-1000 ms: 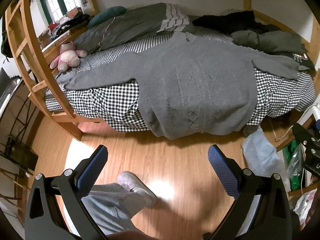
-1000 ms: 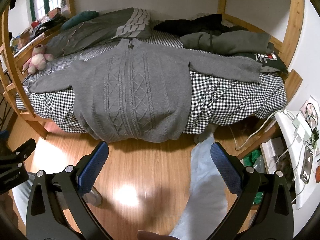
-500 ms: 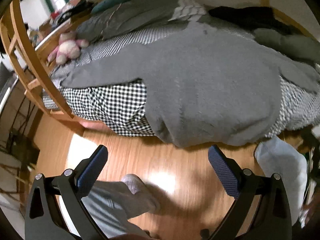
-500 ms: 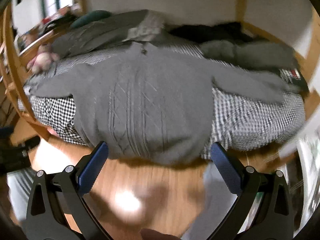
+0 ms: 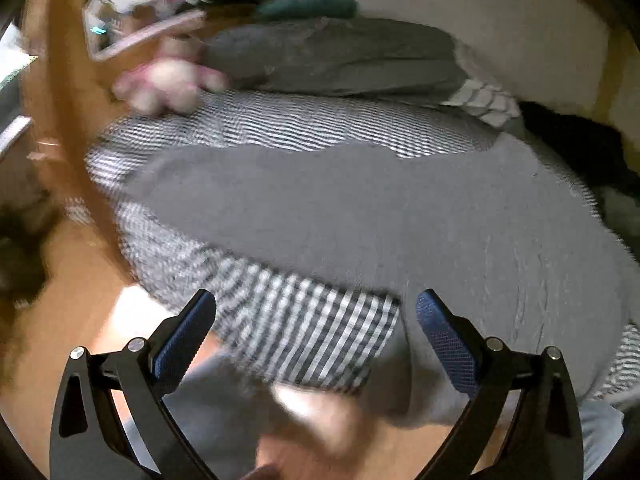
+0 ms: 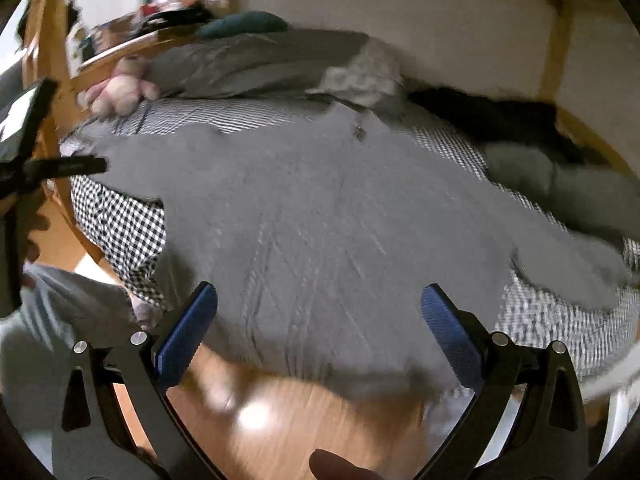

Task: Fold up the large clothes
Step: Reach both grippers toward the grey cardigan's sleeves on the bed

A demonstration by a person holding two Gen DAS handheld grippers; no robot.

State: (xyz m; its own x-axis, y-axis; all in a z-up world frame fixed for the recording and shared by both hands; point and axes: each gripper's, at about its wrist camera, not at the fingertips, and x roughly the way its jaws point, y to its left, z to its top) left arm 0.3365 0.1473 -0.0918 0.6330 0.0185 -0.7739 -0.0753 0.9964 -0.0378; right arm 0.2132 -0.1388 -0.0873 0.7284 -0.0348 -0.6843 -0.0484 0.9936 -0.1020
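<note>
The grey knit sweater lies spread flat on the bed, hem hanging over the bed's near edge, sleeves extended to either side. The left claw stands wide and empty above the bed's edge, beside one sleeve. The right claw stands wide and empty before the sweater's hem. A pink plush toy rests on the bed beyond the sweater. Both views are blurred.

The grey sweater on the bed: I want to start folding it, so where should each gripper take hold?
Probably the hem of the grey sweater, which overhangs the mattress edge toward you. Bring the open right gripper and left gripper in from the floor side, at its two bottom corners.
</note>
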